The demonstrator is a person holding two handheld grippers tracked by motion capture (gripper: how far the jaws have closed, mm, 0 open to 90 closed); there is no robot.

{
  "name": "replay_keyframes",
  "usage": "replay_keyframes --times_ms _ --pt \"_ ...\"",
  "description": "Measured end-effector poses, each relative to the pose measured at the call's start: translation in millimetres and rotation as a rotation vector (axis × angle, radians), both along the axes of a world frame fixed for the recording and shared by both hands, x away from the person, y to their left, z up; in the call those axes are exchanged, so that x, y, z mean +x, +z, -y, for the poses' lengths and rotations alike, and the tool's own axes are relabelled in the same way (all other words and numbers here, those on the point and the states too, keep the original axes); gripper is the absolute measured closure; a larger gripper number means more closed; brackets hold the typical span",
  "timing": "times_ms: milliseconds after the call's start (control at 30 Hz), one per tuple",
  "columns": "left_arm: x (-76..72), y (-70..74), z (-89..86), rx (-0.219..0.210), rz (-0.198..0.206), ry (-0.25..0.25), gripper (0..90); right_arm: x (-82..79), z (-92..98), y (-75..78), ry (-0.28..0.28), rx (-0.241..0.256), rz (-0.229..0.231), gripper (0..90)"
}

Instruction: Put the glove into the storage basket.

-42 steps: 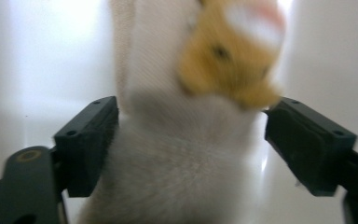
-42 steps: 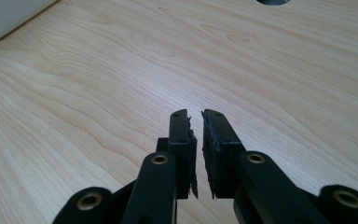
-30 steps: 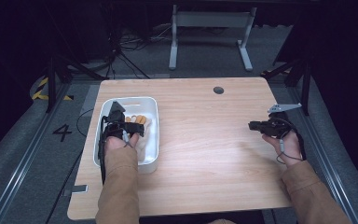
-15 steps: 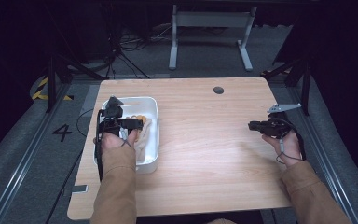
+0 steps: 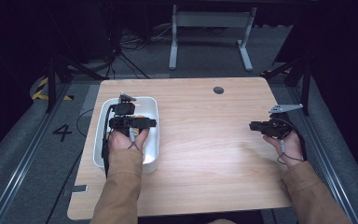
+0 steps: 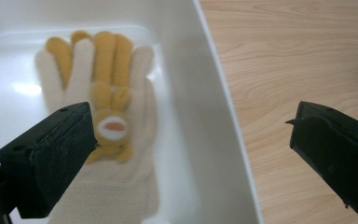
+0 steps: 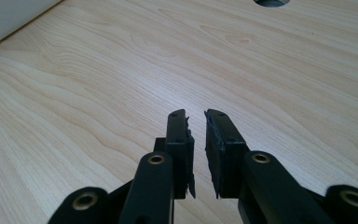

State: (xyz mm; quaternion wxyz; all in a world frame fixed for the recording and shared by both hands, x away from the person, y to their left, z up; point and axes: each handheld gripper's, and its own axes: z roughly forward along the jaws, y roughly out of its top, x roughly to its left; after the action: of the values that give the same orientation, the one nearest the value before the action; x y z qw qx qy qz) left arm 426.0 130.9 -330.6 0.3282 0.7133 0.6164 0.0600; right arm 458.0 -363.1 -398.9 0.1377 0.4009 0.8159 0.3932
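The glove (image 6: 106,140) lies flat in the white tub (image 6: 200,116), cream with mustard-yellow fingers and a small yellow figure on its back — fingers pointing toward the tub's far end. In the high view the tub (image 5: 151,154) sits at the left side of the table (image 5: 205,158), and just a sliver of the glove (image 5: 140,116) shows past the left gripper (image 5: 129,122), which hangs over the tub. In its own view the left gripper (image 6: 191,149) has its jaws spread wide: one jaw is over the glove's cuff side, the other out beyond the tub wall over the bare wood, with nothing between them gripped. The right gripper (image 5: 257,126) is held low near the table's right edge, well apart from the tub — its jaws (image 7: 196,140) nearly together, a thin gap left, holding nothing.
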Motion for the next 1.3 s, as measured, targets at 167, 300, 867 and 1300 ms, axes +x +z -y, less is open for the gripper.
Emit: replay_keyframes --times_ms 167,300,867,1300 --pt "-9.7 6.7 22.8 -0.012 0.069 -0.111 0.5 -1.3 1.3 -0.6 0.004 0.000 0.005 79.0" --pt "-18.1 8.0 49.2 -0.029 0.105 -0.216 1.4 -4.6 2.6 0.1 0.004 -0.009 0.009 78.9" --pt "-41.0 -35.2 111.9 -0.013 0.189 -0.542 1.9 -11.5 -3.7 -6.5 0.071 -0.036 0.032 78.1" --pt "-57.8 -91.2 127.8 -0.029 0.156 -0.750 0.5 -10.6 -5.1 -12.8 0.077 -0.052 0.026 77.6"
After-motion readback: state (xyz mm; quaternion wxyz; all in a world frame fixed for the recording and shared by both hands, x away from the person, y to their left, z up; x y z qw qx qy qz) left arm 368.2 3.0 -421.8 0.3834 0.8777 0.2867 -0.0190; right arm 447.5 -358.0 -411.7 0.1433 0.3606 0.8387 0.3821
